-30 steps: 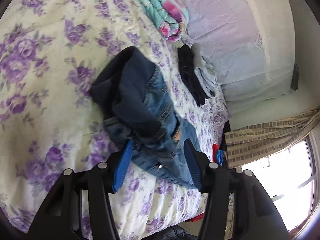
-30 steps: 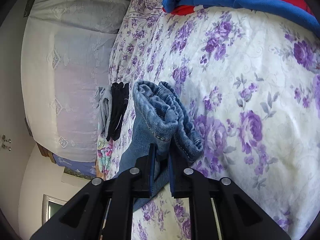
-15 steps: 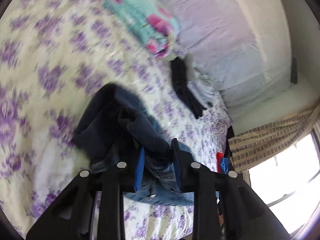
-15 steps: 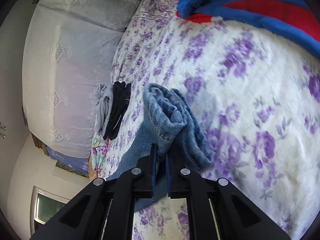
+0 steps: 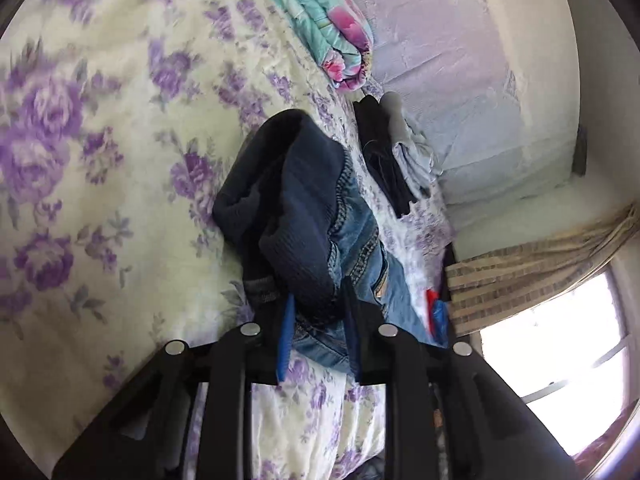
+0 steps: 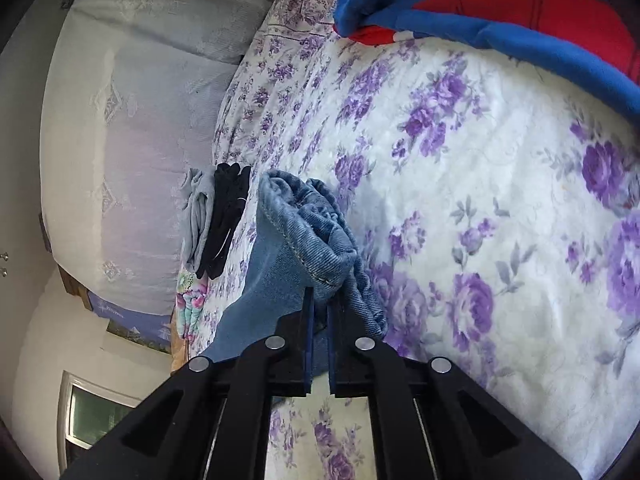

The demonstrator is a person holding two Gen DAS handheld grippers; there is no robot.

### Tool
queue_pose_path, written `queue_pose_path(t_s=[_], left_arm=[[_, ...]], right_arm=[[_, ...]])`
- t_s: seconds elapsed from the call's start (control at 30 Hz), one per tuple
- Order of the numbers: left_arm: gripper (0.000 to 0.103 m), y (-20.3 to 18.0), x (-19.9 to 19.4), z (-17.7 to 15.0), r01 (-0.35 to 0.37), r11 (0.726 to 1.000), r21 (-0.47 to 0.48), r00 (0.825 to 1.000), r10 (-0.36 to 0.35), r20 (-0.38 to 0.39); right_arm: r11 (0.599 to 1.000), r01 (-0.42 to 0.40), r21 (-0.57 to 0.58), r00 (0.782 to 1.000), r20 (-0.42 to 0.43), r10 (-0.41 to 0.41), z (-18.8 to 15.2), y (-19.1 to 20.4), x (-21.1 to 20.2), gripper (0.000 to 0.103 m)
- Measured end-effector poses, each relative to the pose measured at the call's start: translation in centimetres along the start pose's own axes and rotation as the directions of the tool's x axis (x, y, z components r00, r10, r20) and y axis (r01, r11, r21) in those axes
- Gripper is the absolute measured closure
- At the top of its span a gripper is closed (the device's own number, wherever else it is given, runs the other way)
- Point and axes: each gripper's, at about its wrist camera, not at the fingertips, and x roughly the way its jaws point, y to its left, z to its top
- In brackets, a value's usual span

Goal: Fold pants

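Denim pants (image 5: pixel 320 220) (bunched), both grippers clamped

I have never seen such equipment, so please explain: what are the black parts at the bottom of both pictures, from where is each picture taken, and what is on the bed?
There is no robot here. A person holds one hand-held gripper in each hand, and a wide-angle camera on each looks forward along its two fingers; the black parts are those fingers. One picture comes from the left hand-held gripper, the other from the right hand-held gripper.

The surface is a bed with a purple-flowered cover. On it lie blue jeans. The left one is shut on their dark waistband end, the right one on a leg cuff.

Also on the bed: a small pile of black and grey clothes, a folded turquoise floral blanket, and a blue and red garment.
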Motion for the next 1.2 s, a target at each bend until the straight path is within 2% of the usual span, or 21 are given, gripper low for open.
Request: queue_pose_path(t_s=[0.1,0.13,0.17,0.23,0.3,0.4,0.47,0.5,0.53,0.6,0.67,0.77,0.8,0.83,0.87,0.97,1.0,1.03,1.07,1.1,1.2], left_arm=[[0.072,-3.2,-1.8,-0.4,-0.111,0.988,0.111,0.992,0.104,0.071],[0.062,-4.2,-2.7,-0.7,-0.145,0.979,0.143,0.985,0.13,0.112],[0.053,-4.9,-3.5,-0.9,-0.167,0.973,0.161,0.978,0.143,0.149],[0.051,-6.5,-4.9,-1.3,-0.202,0.96,0.192,0.964,0.161,0.21],[0.051,-8.1,-5.3,-1.3,-0.184,0.957,0.226,0.966,0.133,0.222],[0.05,-11.4,-3.6,-1.5,-0.157,0.935,0.319,0.977,0.099,0.19],[0.044,-13.2,-1.1,-1.8,-0.142,0.919,0.369,0.983,0.088,0.158],[0.043,-13.5,0.1,-2.1,-0.133,0.914,0.383,0.986,0.084,0.141],[0.043,-13.7,1.7,-2.4,-0.125,0.911,0.394,0.989,0.085,0.118],[0.043,-13.1,4.2,-2.6,-0.131,0.91,0.394,0.991,0.107,0.083],[0.045,-11.2,6.3,-2.7,-0.175,0.909,0.377,0.984,0.165,0.059],[0.068,-9.3,6.5,-3.0,-0.209,0.888,0.41,0.978,0.197,0.072],[0.074,-8.8,6.1,-3.0,-0.203,0.888,0.413,0.979,0.194,0.065],[0.076,-8.3,5.6,-2.9,-0.198,0.897,0.394,0.98,0.189,0.062],[0.077,-7.7,4.9,-2.7,-0.196,0.91,0.364,0.98,0.186,0.063],[0.072,-6.8,2.9,-2.3,-0.164,0.946,0.28,0.986,0.15,0.071],[0.066,-7.3,2.3,-2.5,-0.166,0.943,0.289,0.985,0.147,0.088],[0.062,-8.1,2.1,-2.8,-0.178,0.934,0.311,0.983,0.153,0.103],[0.053,-9.0,1.9,-3.2,-0.183,0.925,0.333,0.982,0.153,0.115],[0.045,-9.9,2.0,-3.6,-0.175,0.917,0.359,0.983,0.14,0.122],[0.039,-12.8,3.5,-5.1,-0.111,0.889,0.443,0.993,0.083,0.082]], right_arm=[[1.0,0.022,0.005,1.0,-0.005,-0.022,0.1,0.3,-0.7,0.096],[1.0,0.023,0.009,1.0,0.003,-0.023,0.1,0.3,-1.1,0.094],[0.999,0.038,0.005,0.999,0.025,-0.038,0.1,0.3,-1.7,0.093],[0.994,0.102,-0.033,0.99,0.101,-0.098,-0.1,1.1,-3.3,0.093],[0.986,0.142,-0.093,0.977,0.176,-0.124,-0.2,2.7,-4.5,0.093],[0.975,0.071,-0.213,0.985,0.167,-0.036,-1.0,7.0,-3.6,0.093],[0.965,0.0,-0.262,0.995,0.092,0.025,-1.9,9.8,-1.0,0.078],[0.96,-0.025,-0.28,0.997,0.062,0.045,-2.3,10.9,0.2,0.06],[0.954,-0.036,-0.297,0.998,0.046,0.052,-2.8,11.7,1.1,0.058],[0.947,-0.056,-0.316,0.998,-0.002,0.058,-3.2,12.9,3.8,0.058],[0.957,-0.057,-0.284,0.998,-0.047,0.045,-3.5,12.6,6.2,0.058],[0.975,0.033,-0.218,0.996,-0.069,-0.049,-3.0,9.2,8.4,0.06],[0.981,0.024,-0.19,0.996,-0.077,-0.039,-2.8,7.8,8.4,0.074],[0.987,0.022,-0.161,0.996,-0.078,-0.035,-2.5,6.6,8.1,0.093],[0.992,0.025,-0.121,0.997,-0.068,-0.034,-2.2,5.6,7.3,0.096],[0.994,0.014,-0.109,1.0,-0.014,-0.015,-1.8,5.2,3.8,0.088],[0.992,0.016,-0.124,1.0,0.016,-0.014,-1.5,5.4,2.3,0.077],[0.992,0.023,-0.123,0.999,0.048,-0.017,-1.5,5.5,0.9,0.057],[0.993,0.035,-0.109,0.996,0.089,-0.026,-1.2,5.4,-0.7,0.051],[0.994,0.042,-0.097,0.993,0.115,-0.031,-0.9,5.2,-1.9,0.051],[0.998,0.043,-0.046,0.993,0.108,-0.038,-0.4,4.0,-2.9,0.051]])
